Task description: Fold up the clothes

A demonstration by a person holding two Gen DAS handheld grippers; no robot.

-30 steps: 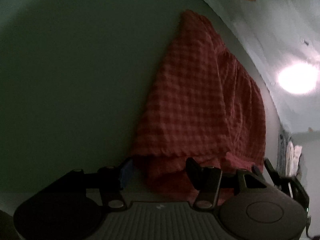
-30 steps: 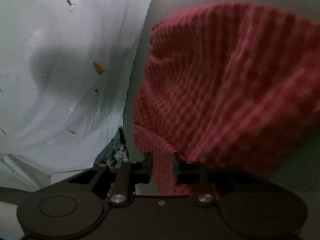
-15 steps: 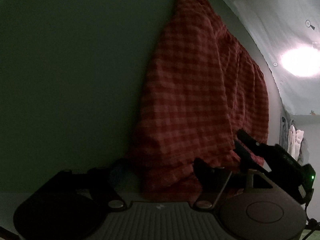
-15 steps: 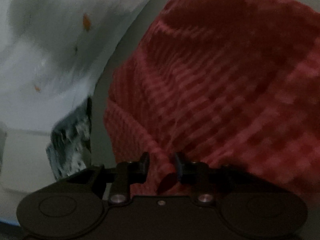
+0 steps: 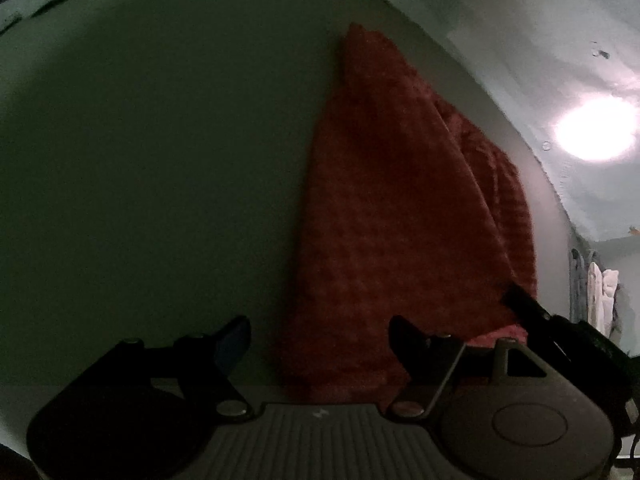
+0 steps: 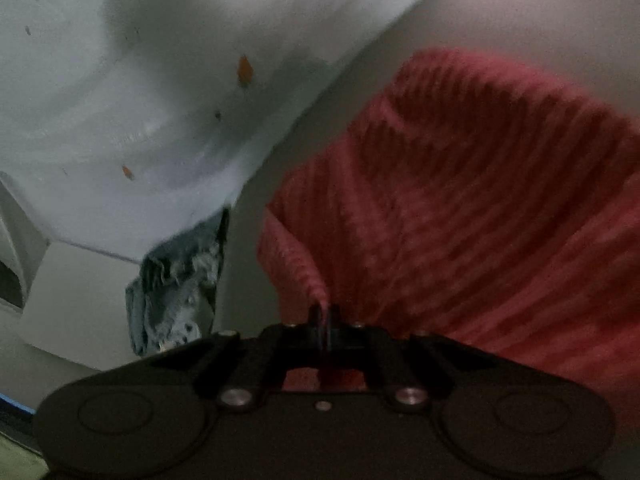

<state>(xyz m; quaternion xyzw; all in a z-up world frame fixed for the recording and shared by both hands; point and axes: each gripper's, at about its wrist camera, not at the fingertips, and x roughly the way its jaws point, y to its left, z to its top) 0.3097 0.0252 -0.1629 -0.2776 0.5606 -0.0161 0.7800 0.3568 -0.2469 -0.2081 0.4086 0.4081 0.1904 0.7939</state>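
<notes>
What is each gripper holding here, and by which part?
The right gripper pinches the red checked garment by a fold at its near edge. The left gripper is open, fingers straddling the garment's near end, holding nothing.

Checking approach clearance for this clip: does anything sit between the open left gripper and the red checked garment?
Nothing visible does. The left gripper is open with the red checked garment lying directly between and ahead of its fingers. The right gripper is already shut on a fold.

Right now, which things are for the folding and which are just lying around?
For the folding:
red checked cloth
right gripper, pinching its corner
left gripper, open

Just lying around:
bluish crumpled clothes
pale carrot-print sheet
</notes>
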